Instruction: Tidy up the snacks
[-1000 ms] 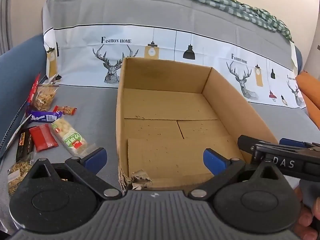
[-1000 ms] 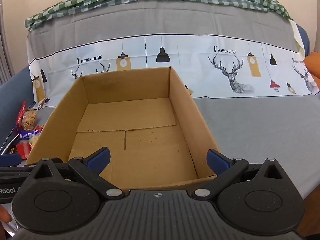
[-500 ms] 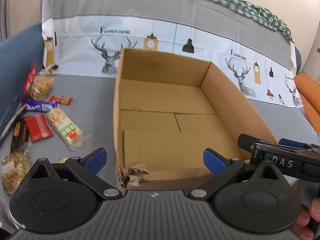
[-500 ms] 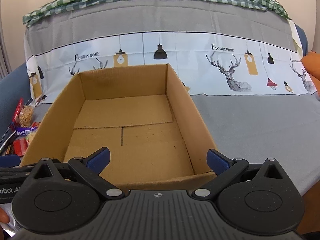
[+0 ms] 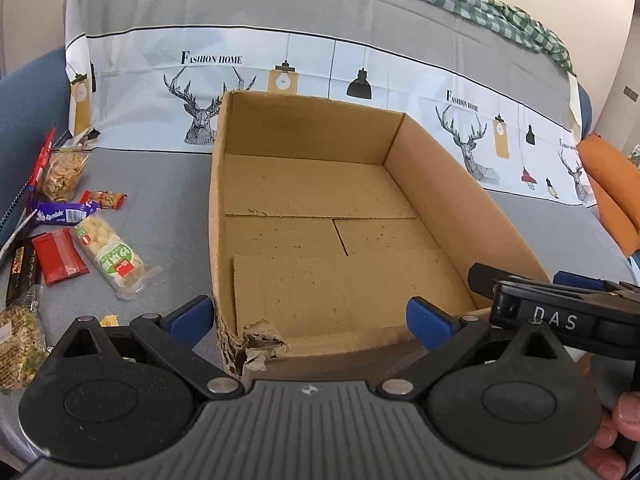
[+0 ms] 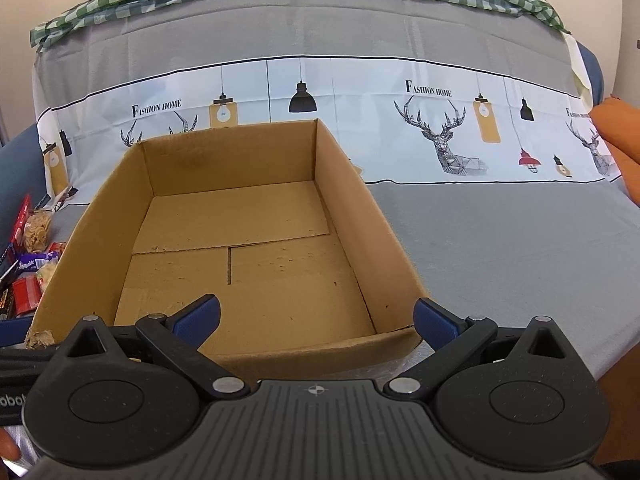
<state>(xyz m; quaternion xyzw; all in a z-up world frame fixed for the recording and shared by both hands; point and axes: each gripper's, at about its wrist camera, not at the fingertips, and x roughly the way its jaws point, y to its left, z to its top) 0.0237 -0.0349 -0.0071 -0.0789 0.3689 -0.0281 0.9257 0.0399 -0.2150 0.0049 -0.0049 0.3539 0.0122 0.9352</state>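
Note:
An empty open cardboard box (image 5: 436,168) sits on the grey printed cloth, with its near left corner torn (image 5: 258,346). Loose snacks lie left of it: a green-label cracker pack (image 5: 110,256), a red packet (image 5: 60,258), a purple bar (image 5: 60,214), a clear bag of nuts (image 5: 62,174) and a grain bag (image 5: 18,340). My left gripper (image 5: 310,316) is open over the box's near edge, holding nothing. My right gripper (image 6: 316,320) is open at the near wall of the box (image 6: 352,216), also with nothing in it. The snacks (image 6: 30,260) peek out past the box's left wall.
The cloth (image 6: 500,248) right of the box is bare grey. An orange cushion (image 5: 612,184) lies at the far right. A blue sofa arm (image 5: 28,120) rises behind the snacks. A person's fingers (image 5: 624,420) hold the right gripper's black body (image 5: 560,320).
Both views have shifted slightly, so the box sits a little lower and nearer. Both grippers have stayed open and empty. The snacks have not moved.

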